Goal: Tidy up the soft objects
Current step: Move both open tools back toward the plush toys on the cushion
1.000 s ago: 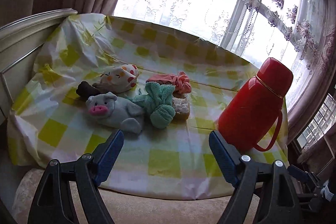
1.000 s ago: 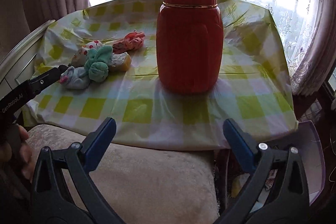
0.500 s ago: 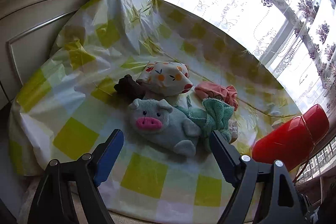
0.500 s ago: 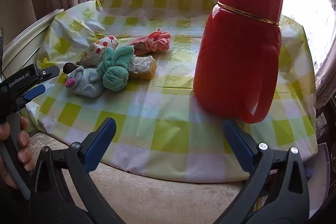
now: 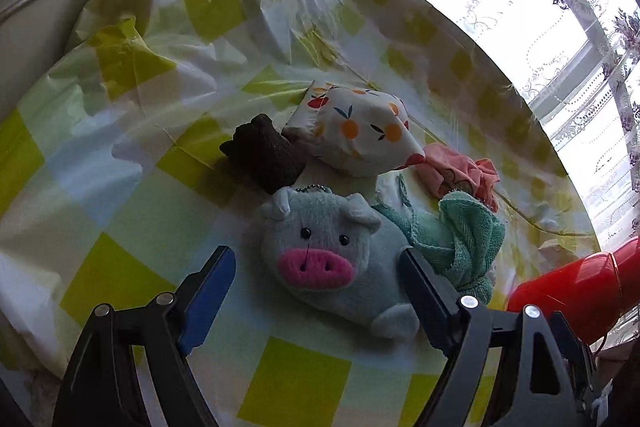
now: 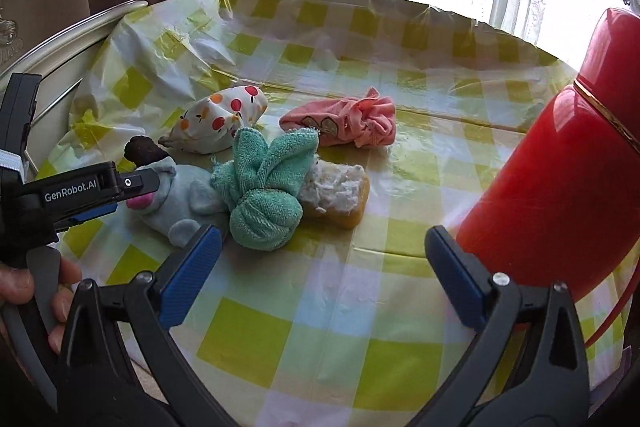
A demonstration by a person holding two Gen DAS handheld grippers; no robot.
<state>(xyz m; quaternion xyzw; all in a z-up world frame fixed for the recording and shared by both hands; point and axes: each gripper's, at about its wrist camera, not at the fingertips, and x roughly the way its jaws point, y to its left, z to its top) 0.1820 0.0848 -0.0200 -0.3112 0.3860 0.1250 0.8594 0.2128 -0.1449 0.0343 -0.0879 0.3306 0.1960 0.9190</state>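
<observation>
Now that the left gripper [image 5: 316, 291] has closed in from afar, its wide-open, empty jaws frame the plush pig [image 5: 332, 259] at lower centre, ready to grasp; the right gripper [image 6: 320, 275] hangs open, empty.

black clamp-style left gripper [image 5: 316, 291] and right gripper [image 6: 320, 267] — blue jaws, silver rivets, "genrobot.ai" lettering, perhaps grey trigger.

Two wrist views, angled down, sharing plush pig [image 5: 332, 263]
</observation>
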